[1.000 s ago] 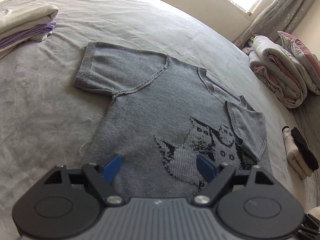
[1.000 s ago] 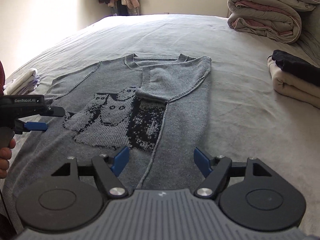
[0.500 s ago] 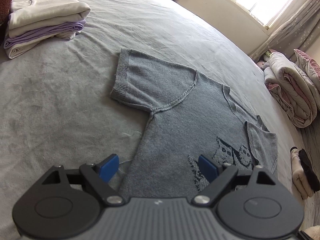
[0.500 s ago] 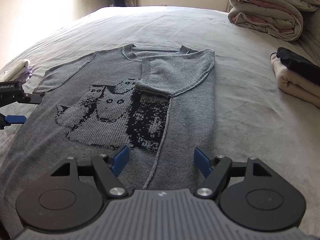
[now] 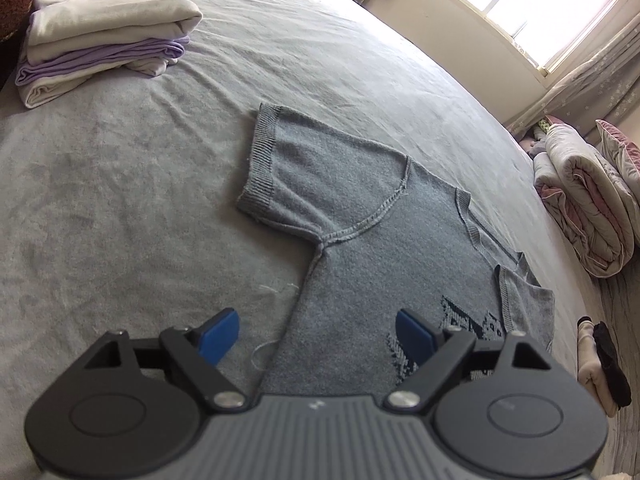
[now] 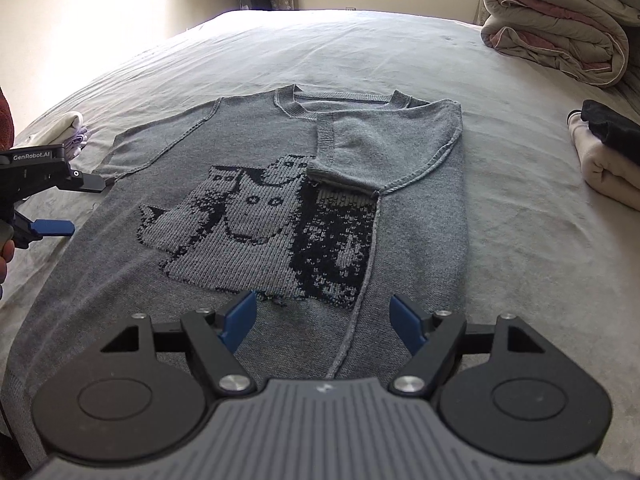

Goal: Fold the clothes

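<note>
Since the earlier frames the left gripper [image 5: 316, 330] had drifted sideways toward the sweater's open edge: before, both blue pads hung over the knit, and now one pad was over the bare sheet and the other over the cloth, with the side seam between them. Its jaws stood apart and held nothing. The right gripper [image 6: 322, 318] had hardly moved; its jaws were also apart and empty, above the hem.

The grey sweater [image 6: 256, 216] lay flat in the middle of the bed [image 6: 520, 240]. The sleeve at 3 o'clock in the right view was already folded over the front [image 6: 360, 148]. The other sleeve [image 5: 304, 168] was spread out at 12 o'clock from the left gripper. I judged that the shift prepared the left hand to take this side and fold it in, so the task was perhaps at its half.

The sheet was grey and a little wrinkled. A pile of folded white and lilac clothes [image 5: 104, 36] sat at 10 o'clock in the left view. A rolled quilt [image 6: 556, 28] lay at 1 o'clock in the right view, a beige and black pile [image 6: 608, 156] at 3 o'clock. A bright window [image 5: 536, 12] was behind the bed.
</note>
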`<control>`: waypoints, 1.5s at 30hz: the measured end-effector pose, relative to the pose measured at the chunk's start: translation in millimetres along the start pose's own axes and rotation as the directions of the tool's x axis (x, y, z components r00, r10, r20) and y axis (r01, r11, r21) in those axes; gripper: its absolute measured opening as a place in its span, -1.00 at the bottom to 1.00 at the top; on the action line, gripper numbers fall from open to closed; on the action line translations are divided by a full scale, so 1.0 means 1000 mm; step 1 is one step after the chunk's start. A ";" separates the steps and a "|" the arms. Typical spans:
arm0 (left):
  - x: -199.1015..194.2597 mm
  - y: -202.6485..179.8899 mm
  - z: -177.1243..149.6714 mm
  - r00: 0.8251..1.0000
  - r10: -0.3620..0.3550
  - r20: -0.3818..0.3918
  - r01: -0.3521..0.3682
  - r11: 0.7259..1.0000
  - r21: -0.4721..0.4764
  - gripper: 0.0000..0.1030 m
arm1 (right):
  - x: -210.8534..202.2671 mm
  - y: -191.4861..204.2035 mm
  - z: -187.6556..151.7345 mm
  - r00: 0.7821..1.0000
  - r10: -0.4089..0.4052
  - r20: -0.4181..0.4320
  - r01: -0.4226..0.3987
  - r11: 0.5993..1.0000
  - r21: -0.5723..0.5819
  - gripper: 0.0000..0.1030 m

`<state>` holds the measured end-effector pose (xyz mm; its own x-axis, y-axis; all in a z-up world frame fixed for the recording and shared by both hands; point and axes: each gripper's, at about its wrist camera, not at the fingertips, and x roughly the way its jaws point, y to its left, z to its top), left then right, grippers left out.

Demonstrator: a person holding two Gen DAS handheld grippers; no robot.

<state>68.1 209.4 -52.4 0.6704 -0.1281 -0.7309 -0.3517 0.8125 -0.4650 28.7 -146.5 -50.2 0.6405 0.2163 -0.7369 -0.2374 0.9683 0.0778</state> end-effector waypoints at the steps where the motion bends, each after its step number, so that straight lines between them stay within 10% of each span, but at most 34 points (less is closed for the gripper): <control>1: 0.000 0.001 0.001 1.000 0.001 0.001 -0.001 1.000 -0.008 0.67 | 0.000 -0.001 0.000 1.000 -0.003 0.001 0.003 1.000 0.003 0.49; 45: 0.047 0.019 0.042 0.977 -0.091 0.193 0.121 0.982 -0.147 -0.05 | 0.007 -0.019 -0.003 0.998 0.057 -0.027 -0.055 0.996 0.073 0.50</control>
<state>120.7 242.8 -74.9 0.8132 -0.0893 -0.5751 -0.3602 0.6989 -0.6179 35.3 -163.4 -58.4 0.6060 0.2677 -0.7491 -0.2183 0.9615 0.1670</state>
